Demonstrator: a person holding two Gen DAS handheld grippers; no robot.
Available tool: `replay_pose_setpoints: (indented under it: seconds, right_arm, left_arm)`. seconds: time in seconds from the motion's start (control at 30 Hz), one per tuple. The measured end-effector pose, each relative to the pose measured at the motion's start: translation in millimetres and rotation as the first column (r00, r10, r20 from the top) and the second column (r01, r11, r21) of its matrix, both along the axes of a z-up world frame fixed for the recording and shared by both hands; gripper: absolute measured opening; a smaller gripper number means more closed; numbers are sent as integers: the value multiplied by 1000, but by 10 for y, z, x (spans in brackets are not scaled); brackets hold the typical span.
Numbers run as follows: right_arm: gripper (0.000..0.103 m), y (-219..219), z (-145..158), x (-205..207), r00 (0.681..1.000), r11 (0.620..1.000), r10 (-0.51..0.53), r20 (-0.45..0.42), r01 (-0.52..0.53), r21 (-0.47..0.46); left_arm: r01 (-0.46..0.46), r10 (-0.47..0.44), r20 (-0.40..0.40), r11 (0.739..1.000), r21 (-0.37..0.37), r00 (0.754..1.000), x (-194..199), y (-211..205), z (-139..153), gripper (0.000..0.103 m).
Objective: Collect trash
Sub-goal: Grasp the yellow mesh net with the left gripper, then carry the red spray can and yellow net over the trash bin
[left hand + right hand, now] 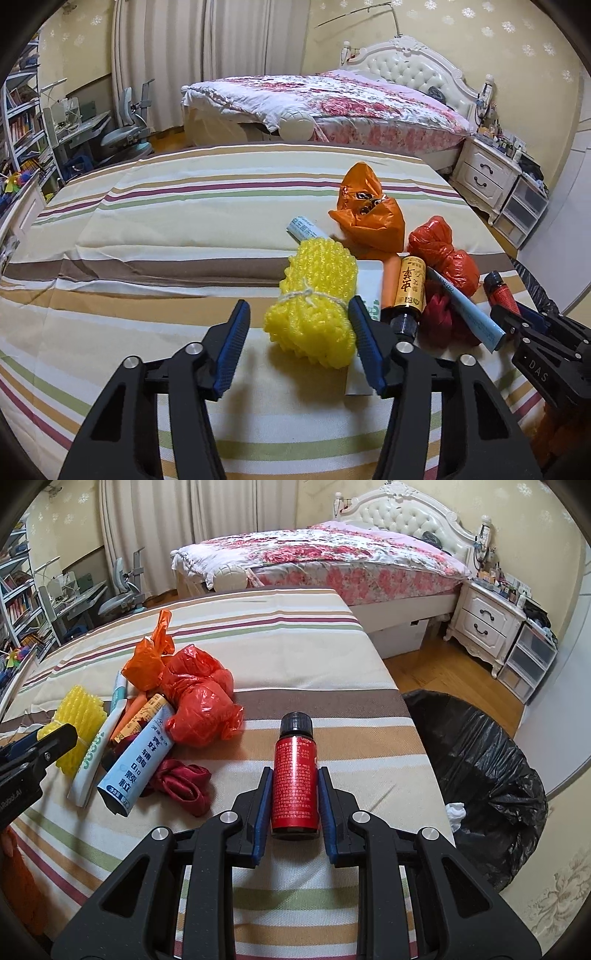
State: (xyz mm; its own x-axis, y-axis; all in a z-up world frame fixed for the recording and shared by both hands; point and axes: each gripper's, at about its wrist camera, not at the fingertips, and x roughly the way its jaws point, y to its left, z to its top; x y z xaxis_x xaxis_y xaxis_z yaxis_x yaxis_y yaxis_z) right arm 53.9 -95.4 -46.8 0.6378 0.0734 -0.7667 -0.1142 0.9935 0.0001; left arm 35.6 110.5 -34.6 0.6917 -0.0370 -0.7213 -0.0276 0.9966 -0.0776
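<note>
A pile of trash lies on the striped table: a yellow foam net (312,306), an orange bag (365,218), a red bag (443,251), a gold-labelled bottle (408,291), a blue-white box (136,764) and dark red cloth (183,781). My left gripper (297,326) is open, its fingers on either side of the foam net. My right gripper (294,788) is shut on a small red bottle (294,784) with a black cap, just above the table. It also shows at the right in the left wrist view (500,295).
A bin lined with a black bag (480,764) stands off the table's right edge, with white paper inside. A floral bed (332,557), a white nightstand (484,622) and a desk with a chair (118,590) stand behind.
</note>
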Motion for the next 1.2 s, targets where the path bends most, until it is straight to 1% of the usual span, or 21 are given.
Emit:
replay_pose_setpoints:
  seconds: [0.17, 0.3, 0.57, 0.7, 0.9, 1.07, 1.2]
  right_arm:
    - [23, 4, 10, 4, 1000, 1000, 0, 4, 0, -2]
    - [23, -17, 14, -13, 1000, 1000, -7, 14, 7, 8]
    - [23, -89, 101, -95, 999, 999, -22, 40, 21, 24]
    - [23, -168, 187, -171, 997, 999, -37, 60, 36, 31]
    - [23, -384, 362, -274, 992, 996, -83, 100, 79, 35]
    - [23, -664, 480, -320, 980, 989, -147, 136, 145, 25]
    - [23, -921, 520, -331, 966, 979, -206, 154, 205, 22]
  left_arm:
    - [15, -15, 17, 1000, 19, 1000, -82, -31, 6, 42]
    - [2, -2, 27, 1000, 8, 1000, -147, 15, 44, 41]
    - [-40, 41, 82, 999, -17, 996, -332, 107, 248, 41]
    - [-33, 37, 107, 999, -36, 994, -396, 67, 367, 41]
    - [31, -23, 165, 998, -47, 986, -432, -202, 578, 41]
    - [104, -92, 187, 993, -58, 978, -349, -540, 648, 41]
    - [167, -152, 212, 984, -55, 965, -281, -884, 663, 41]
